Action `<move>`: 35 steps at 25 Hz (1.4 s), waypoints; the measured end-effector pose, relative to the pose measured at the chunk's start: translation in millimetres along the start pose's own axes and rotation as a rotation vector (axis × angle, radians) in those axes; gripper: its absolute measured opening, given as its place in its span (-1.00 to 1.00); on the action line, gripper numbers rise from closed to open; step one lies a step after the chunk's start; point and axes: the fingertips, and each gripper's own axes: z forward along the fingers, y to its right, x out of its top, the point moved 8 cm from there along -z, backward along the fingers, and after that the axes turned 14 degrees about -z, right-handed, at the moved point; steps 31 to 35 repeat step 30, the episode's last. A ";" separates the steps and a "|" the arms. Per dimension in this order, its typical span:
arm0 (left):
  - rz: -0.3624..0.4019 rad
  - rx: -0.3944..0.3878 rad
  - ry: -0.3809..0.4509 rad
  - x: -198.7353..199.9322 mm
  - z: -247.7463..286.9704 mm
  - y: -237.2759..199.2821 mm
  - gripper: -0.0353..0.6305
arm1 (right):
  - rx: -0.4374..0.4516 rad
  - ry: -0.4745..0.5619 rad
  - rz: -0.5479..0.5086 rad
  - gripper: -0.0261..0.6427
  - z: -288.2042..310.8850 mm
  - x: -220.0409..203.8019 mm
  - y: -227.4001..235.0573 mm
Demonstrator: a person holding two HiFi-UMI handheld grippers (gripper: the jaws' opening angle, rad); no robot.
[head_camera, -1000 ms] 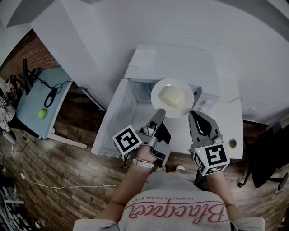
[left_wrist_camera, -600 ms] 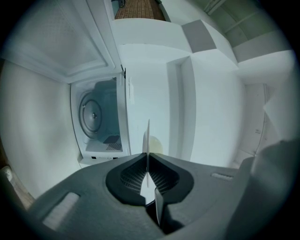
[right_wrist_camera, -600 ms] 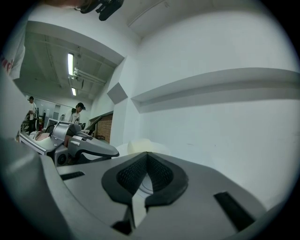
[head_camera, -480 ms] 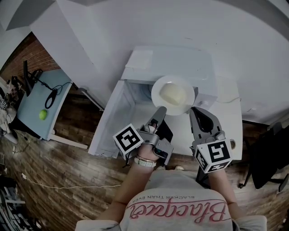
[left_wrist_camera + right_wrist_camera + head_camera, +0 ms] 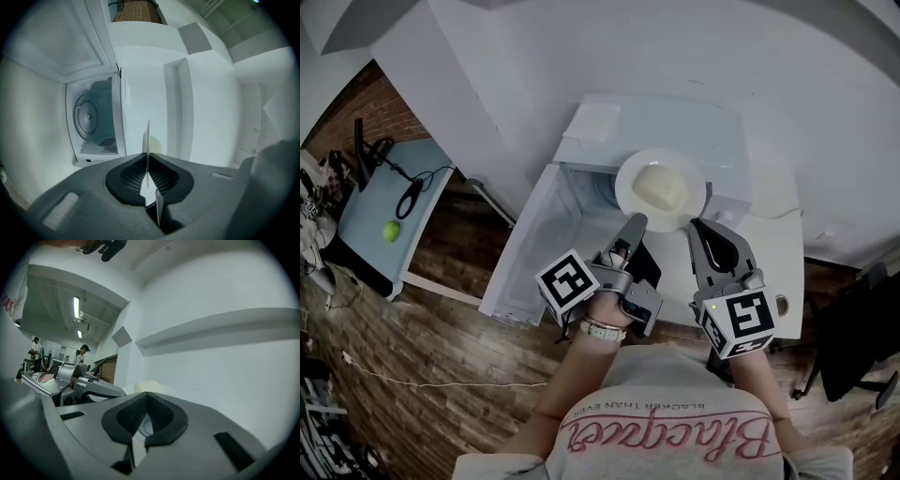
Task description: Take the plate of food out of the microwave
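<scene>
A white plate [image 5: 625, 186] with a pale mound of food [image 5: 662, 189] hangs in front of the open white microwave [image 5: 656, 117]. My left gripper [image 5: 634, 221] is shut on the plate's near rim, jaws above and below it. In the left gripper view the plate [image 5: 148, 136] runs edge-on between the closed pads of that gripper [image 5: 148, 159], and the microwave's turntable [image 5: 87, 117] shows bare at the left. My right gripper [image 5: 695, 225] is shut with nothing in it, tips at the plate's near right rim. In the right gripper view the food [image 5: 153, 384] sits just past the tips of the right gripper [image 5: 147, 395].
The microwave door [image 5: 530, 248] swings open to the left. A white counter [image 5: 780, 246] extends right, with a small round hole [image 5: 782, 302]. A teal table [image 5: 370, 220] with a green ball [image 5: 391, 231] and cables stands far left. A black chair [image 5: 853, 347] is at the right.
The plate and both grippers have drifted slightly up in the head view. The left gripper's hold on the rim is unchanged.
</scene>
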 end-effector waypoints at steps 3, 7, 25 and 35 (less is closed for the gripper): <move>0.008 0.007 0.004 2.2 -0.7 -1.5 -0.84 | 0.000 0.000 -0.005 -0.89 2.3 0.9 0.1; 0.010 0.000 0.006 3.2 -1.2 0.2 -0.84 | -0.014 -0.004 -0.022 -0.89 2.1 2.9 0.9; 0.000 -0.012 -0.016 -5.7 1.1 -0.7 -0.84 | -0.043 -0.010 -0.043 -0.89 -5.3 2.1 7.2; 0.014 -0.005 -0.028 -9.6 0.0 -0.6 -0.84 | -0.047 -0.008 -0.047 -0.89 -8.5 0.2 10.4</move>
